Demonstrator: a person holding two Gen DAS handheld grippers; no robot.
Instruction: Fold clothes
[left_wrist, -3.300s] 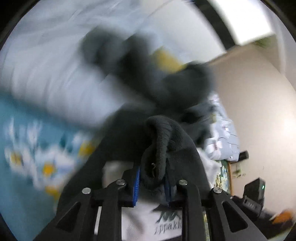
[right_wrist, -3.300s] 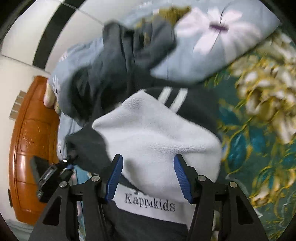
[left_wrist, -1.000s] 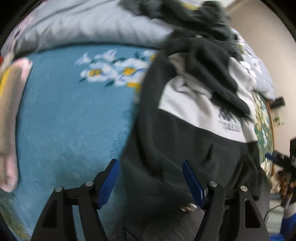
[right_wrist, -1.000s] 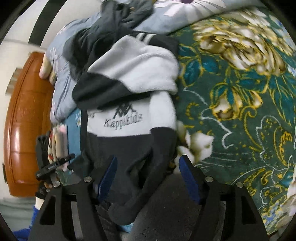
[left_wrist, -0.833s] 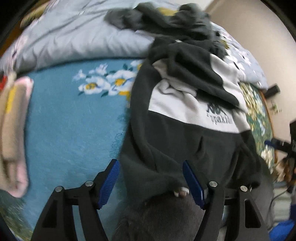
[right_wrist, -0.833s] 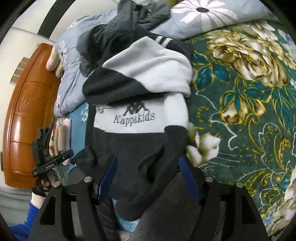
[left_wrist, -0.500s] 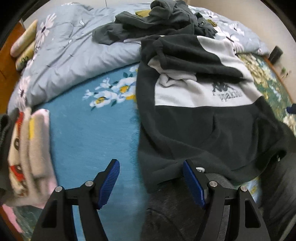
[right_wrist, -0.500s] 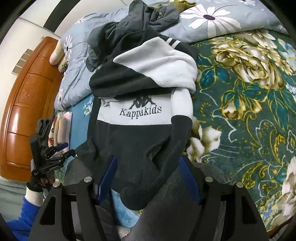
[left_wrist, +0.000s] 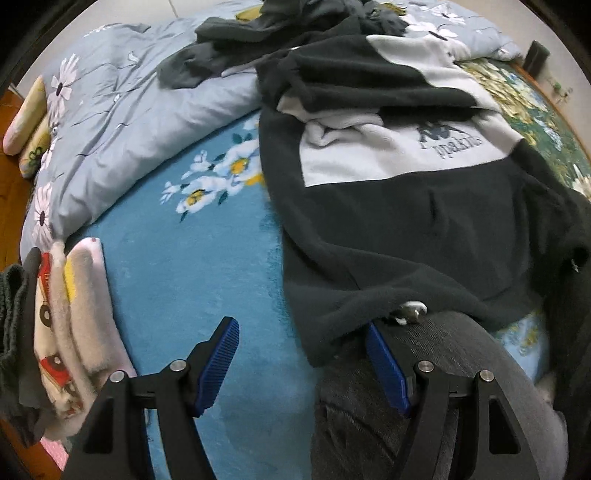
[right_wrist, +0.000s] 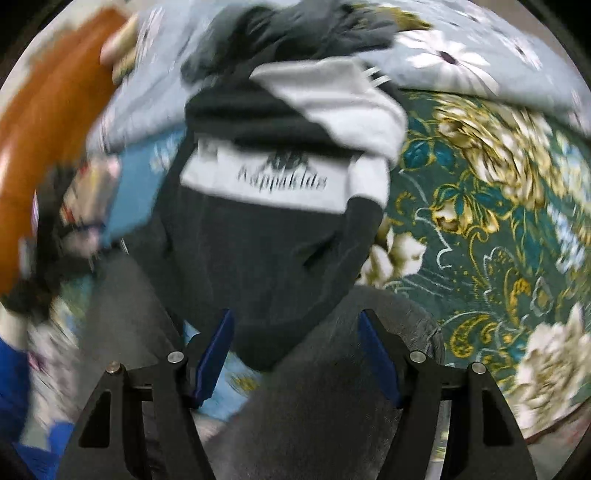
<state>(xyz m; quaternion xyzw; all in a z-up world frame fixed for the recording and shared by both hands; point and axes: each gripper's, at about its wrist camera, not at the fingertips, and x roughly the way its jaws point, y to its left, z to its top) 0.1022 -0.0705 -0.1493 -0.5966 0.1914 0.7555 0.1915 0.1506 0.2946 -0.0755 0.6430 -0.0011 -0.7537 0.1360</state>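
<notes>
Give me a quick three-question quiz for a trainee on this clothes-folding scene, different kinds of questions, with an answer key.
1. True or false: the left gripper is clamped on the black and white hoodie.
2. Multiple choice: the folded stack of clothes in the left wrist view lies (A) on top of the hoodie, (B) on the blue blanket left of the hoodie, (C) between the right gripper's fingers.
3. Fill in: the white band across the hoodie's chest carries dark ____.

Key: 1 false, both grippers are open and empty. 2 B. 3 lettering.

Black-and-white sweatshirt (left_wrist: 406, 206) lies spread on the bed, sleeves folded across.
</notes>
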